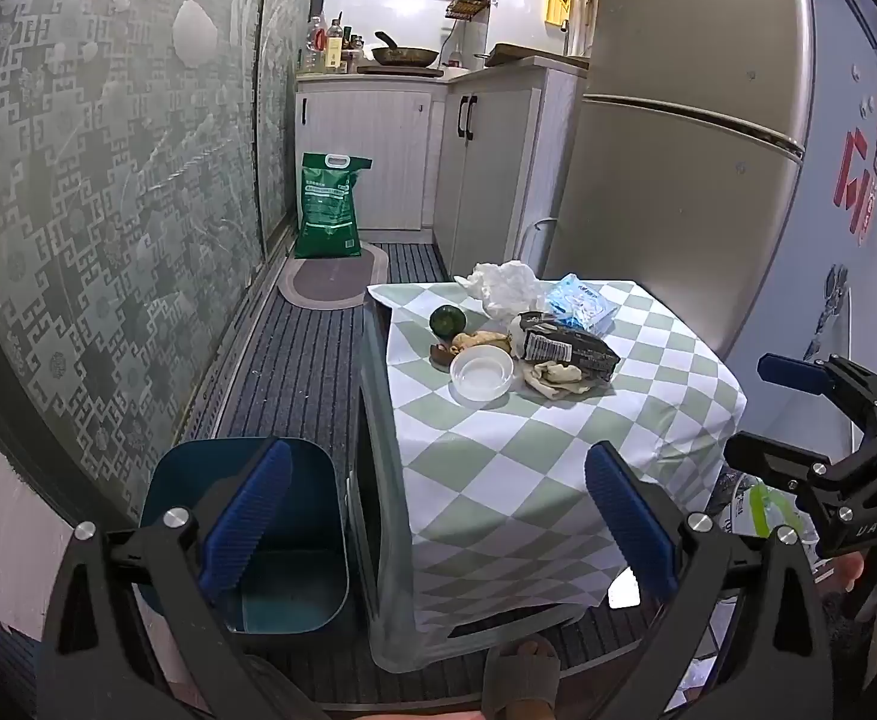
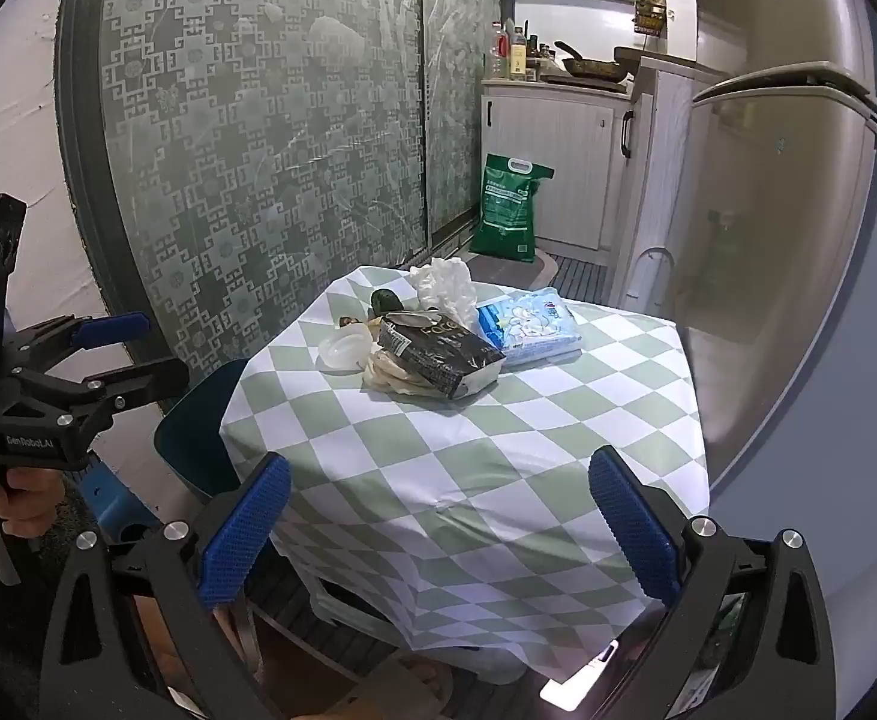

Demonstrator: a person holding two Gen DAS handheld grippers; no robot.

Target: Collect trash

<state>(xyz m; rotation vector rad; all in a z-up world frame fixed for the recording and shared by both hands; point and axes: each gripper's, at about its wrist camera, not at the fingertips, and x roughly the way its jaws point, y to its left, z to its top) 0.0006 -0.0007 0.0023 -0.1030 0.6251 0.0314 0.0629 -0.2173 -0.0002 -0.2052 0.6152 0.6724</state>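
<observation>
A small table under a green-and-white checked cloth carries the trash: a crumpled white tissue, a black wrapper bag, pale peels, a white plastic dish and a dark green fruit. A blue packet of tissues lies behind them. An open blue bin stands on the floor left of the table. My left gripper hovers open before the table's near corner, empty. My right gripper is also open and empty, short of the black bag.
A tall fridge stands right of the table, and a patterned glass door lines the left. A green sack and white cabinets are at the far end. A sandalled foot is below the table edge.
</observation>
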